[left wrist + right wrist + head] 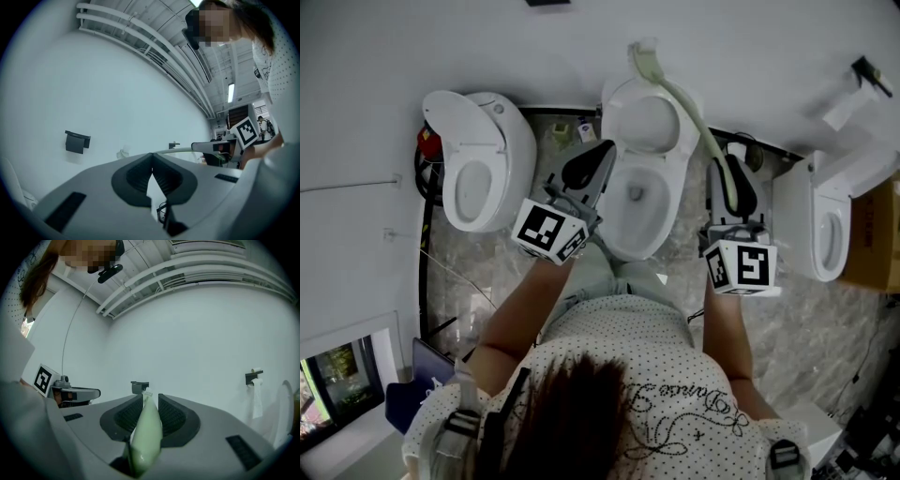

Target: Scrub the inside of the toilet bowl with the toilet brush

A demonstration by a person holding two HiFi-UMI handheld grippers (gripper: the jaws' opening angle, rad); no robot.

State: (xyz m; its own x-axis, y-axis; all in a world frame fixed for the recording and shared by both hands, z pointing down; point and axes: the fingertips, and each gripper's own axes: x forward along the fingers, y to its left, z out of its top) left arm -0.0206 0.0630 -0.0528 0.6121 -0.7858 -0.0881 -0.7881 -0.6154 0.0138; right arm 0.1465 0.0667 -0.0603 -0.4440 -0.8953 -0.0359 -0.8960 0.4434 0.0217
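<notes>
The middle toilet (630, 225) stands open with its lid up against the wall. My right gripper (729, 173) is shut on the pale green handle of the toilet brush (698, 122). The handle slants up and left over the bowl's right rim, and the brush head (643, 58) is high by the wall, outside the bowl. In the right gripper view the handle (146, 437) sits clamped between the jaws. My left gripper (602, 155) hovers at the bowl's left rim. Its jaws are shut with nothing between them (152, 165). The brush handle (173, 150) also shows in the left gripper view.
A second toilet (478, 169) stands at the left and a third toilet (830, 225) at the right beside a cardboard box (874, 244). Small bottles (561, 131) sit on the floor behind. Toilet roll holders (253, 377) hang on the wall.
</notes>
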